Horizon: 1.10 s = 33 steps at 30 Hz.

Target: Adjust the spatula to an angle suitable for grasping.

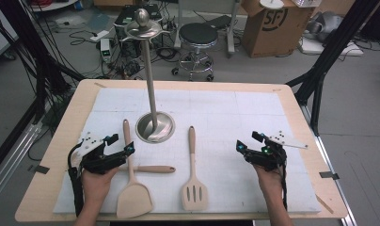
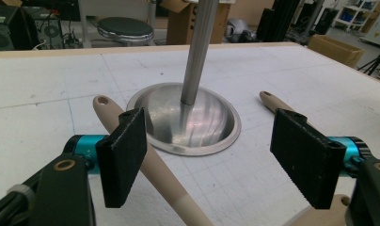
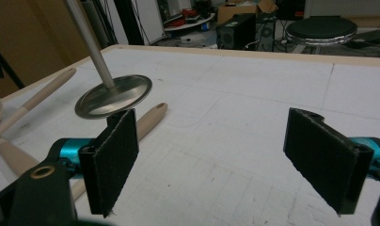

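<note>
On the table (image 1: 66, 141), the left gripper (image 1: 123, 151) hovers over the solid spatula (image 1: 132, 188), fingers (image 2: 122, 155) spread wide and empty, its handle running under them. A third utensil's handle (image 1: 155, 168) lies crosswise. The hanging stand (image 1: 154, 127) rises mid-table, the slotted spatula (image 1: 193, 181) beside it. The right gripper (image 1: 247, 151) waits wide and empty, well apart. Likely the approach step; next, lower and close on the handle.
</note>
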Motion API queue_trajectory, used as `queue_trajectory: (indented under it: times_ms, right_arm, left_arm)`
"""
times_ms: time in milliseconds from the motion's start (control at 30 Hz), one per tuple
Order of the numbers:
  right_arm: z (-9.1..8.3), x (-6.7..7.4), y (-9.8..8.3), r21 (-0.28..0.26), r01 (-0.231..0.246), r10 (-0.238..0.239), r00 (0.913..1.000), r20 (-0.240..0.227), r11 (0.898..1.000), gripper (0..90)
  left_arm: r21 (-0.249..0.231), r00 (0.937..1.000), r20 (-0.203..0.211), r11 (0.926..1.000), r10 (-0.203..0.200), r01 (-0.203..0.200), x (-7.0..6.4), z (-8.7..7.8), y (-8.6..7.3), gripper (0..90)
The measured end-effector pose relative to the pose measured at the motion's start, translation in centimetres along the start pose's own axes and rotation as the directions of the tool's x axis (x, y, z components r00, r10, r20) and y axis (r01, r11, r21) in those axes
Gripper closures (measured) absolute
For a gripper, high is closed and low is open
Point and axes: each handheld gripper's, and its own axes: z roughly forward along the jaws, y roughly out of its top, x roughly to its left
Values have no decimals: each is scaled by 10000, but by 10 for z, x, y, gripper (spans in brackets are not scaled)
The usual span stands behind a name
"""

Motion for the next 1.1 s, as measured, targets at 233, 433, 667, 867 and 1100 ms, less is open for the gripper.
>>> queue_trajectory:
  times_ms: [233, 433, 667, 867, 1100]
  right_arm:
    - [0, 0, 0, -28, 5, -5, 10000, -23, 10000, 175]
    - [1, 0, -1, -17, -5, 6, 10000, 18, 10000, 175]
    - [1, 0, -1, 45, 51, -51, 10000, -15, 10000, 175]
    - [3, 1, -1, 185, 69, -69, 10000, 0, 9998, 175]
    - [3, 1, -1, 200, 154, -153, 9999, -32, 9997, 175]
  left_arm:
    - [65, 10000, -67, 10000, -15, 15, 0, 0, 0, 282]
    - [248, 9995, -305, 9997, -63, 70, 1, 0, -1, 362]
    - [376, 9997, 28, 9990, -233, 232, 4, -1, -2, 658]
    - [761, 9997, 170, 9970, -159, 146, 6, 4, -5, 866]
    - [1511, 9991, -345, 9880, -254, 303, 11, 11, -7, 899]
